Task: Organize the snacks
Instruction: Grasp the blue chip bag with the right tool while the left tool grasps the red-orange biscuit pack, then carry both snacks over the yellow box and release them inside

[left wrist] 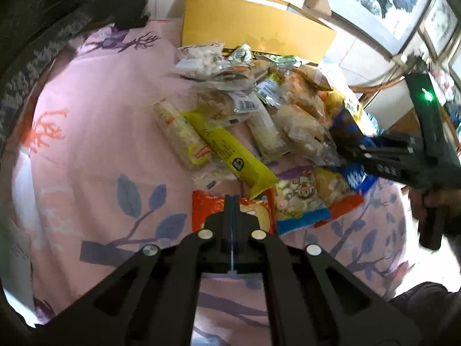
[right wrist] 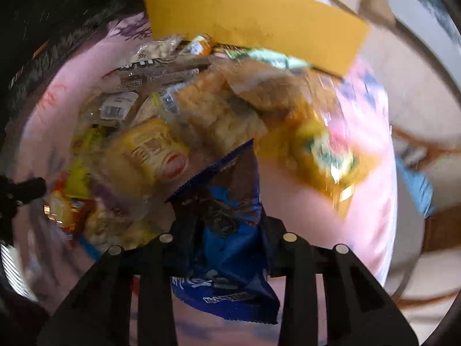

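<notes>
Right gripper (right wrist: 227, 239): I have the dark blue foil cookie packet (right wrist: 227, 248) between the fingers, jaws closed on its middle. The packet's long axis runs near to far along the fingers, its serrated far end pointing at the heap and its near end hanging below the jaws. From the left wrist view this same gripper (left wrist: 345, 144) sits at the right edge of the heap, with blue wrapper showing at its tip.

Left gripper (left wrist: 232, 201): fingers shut on nothing, tips hovering over the near edge of an orange-red foil snack bag (left wrist: 207, 207) at the near side of the heap.

Mixed pile of clear and yellow plastic snack packs (left wrist: 245, 109) lies on the pink floral cloth (left wrist: 100, 144). The yellow-brown cardboard box (right wrist: 253, 20) stands at the far side, touching the pile's far edge.

My judgement: the box is the likely drop point. It lies straight ahead of the right fingers, beyond the heap, so the right hand is the one to carry the packet over.
</notes>
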A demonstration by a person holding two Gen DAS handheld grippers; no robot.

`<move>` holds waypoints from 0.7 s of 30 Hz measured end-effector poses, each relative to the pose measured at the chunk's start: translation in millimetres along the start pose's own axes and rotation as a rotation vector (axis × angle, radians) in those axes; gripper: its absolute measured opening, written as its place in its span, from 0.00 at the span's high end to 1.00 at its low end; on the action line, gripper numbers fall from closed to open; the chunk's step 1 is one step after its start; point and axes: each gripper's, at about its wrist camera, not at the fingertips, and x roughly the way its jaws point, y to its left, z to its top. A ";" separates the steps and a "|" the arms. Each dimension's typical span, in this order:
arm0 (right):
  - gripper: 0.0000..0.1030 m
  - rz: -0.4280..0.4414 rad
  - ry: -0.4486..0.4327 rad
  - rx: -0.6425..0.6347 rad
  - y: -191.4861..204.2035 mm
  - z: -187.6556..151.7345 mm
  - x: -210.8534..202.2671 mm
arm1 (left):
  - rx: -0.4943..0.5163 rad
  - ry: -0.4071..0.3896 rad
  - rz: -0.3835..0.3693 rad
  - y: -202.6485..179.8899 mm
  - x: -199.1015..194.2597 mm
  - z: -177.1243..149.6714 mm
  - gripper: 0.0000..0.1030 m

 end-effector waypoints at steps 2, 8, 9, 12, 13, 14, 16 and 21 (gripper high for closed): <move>0.66 0.067 0.004 0.126 -13.6 -14.0 -12.4 | 0.006 -0.003 0.026 2.7 -3.0 -2.1 1.00; 0.66 0.190 -0.102 0.367 -42.8 -44.7 -67.9 | 0.055 -0.020 0.011 -5.2 -12.5 -12.0 0.85; 0.66 0.206 -0.121 0.406 -46.8 -47.5 -75.3 | 0.073 -0.035 0.013 -9.2 -12.1 -13.9 0.35; 0.66 0.235 -0.168 0.464 -53.2 -50.8 -93.5 | 0.133 -0.108 0.055 -23.3 -12.2 -19.6 0.02; 0.66 0.229 -0.190 0.457 -52.3 -50.2 -100.9 | 0.155 -0.119 0.049 -27.2 -9.7 -20.7 0.02; 0.66 0.224 -0.204 0.451 -54.8 -49.5 -103.8 | 0.168 -0.119 0.061 -29.6 -4.7 -21.3 0.02; 0.66 0.232 -0.229 0.442 -55.9 -47.7 -115.4 | 0.181 -0.070 0.132 -31.7 16.0 -21.2 0.02; 0.66 0.229 -0.261 0.419 -56.5 -44.6 -128.9 | 0.099 0.024 0.175 -15.4 45.6 -20.4 0.50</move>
